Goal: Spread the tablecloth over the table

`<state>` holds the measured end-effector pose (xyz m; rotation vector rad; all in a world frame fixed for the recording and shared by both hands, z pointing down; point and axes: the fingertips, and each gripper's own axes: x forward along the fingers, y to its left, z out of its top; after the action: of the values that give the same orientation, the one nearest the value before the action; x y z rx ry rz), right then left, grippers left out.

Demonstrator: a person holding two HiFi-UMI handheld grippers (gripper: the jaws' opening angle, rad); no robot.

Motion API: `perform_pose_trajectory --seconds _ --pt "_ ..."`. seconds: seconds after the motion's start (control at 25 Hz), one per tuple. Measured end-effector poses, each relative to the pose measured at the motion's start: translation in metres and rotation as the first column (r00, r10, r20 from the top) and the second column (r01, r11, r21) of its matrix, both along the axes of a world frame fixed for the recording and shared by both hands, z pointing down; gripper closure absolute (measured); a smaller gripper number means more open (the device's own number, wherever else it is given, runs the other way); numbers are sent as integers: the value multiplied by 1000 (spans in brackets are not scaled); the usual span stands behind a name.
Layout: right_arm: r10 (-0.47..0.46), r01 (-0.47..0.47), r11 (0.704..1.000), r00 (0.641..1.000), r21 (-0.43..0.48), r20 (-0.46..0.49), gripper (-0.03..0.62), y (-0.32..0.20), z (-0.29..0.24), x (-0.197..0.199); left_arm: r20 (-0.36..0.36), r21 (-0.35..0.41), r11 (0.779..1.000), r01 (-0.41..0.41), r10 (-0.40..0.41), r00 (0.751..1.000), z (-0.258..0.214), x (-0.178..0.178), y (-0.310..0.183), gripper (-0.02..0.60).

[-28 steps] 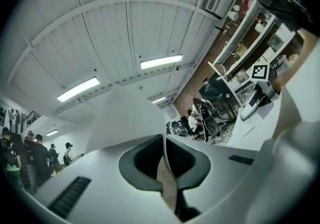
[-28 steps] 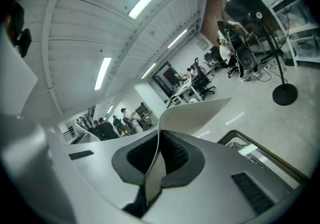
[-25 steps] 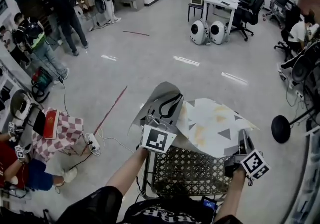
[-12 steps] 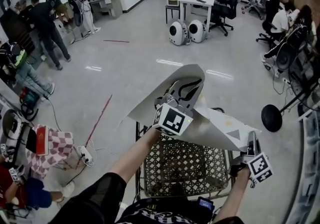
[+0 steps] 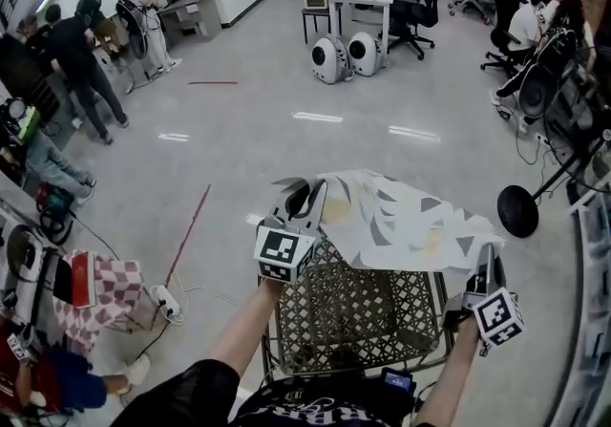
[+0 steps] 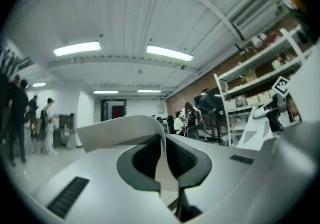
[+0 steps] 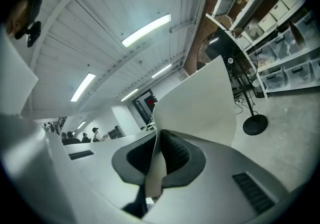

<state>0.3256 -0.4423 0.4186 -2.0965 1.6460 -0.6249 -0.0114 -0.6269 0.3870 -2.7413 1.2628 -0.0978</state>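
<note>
Tablecloth (image 5: pixel 401 220) covers far half of what seems a mesh table (image 5: pixel 358 306)

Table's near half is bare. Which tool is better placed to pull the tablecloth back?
Probably right: the right tool, shut on the tablecloth, is by the table's near corner. The left tool, jaws just opening on it, sits farther up.
</note>
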Motion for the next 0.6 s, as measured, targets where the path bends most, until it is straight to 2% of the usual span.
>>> perform_pose_trajectory --seconds 0.08,0.16,0.4,0.6 --pt "-21 22 999 999 -37 24 577 8 14 -10 -54 -83 994 67 -72 996 23 -31 12 545" --pt "-40 44 997 997 -66 68 577 19 27 -19 -52 -121 987 102 -109 993 36 -53 26 545" --pt "-59 74 987 993 -144 105 577 63 53 -55 -82 -252 958 134 -159 984 72 -111 71 545" --pt "-73 98 969 991 -225 115 577 100 76 -88 -62 -293 946 138 -163 985 94 -141 117 548"
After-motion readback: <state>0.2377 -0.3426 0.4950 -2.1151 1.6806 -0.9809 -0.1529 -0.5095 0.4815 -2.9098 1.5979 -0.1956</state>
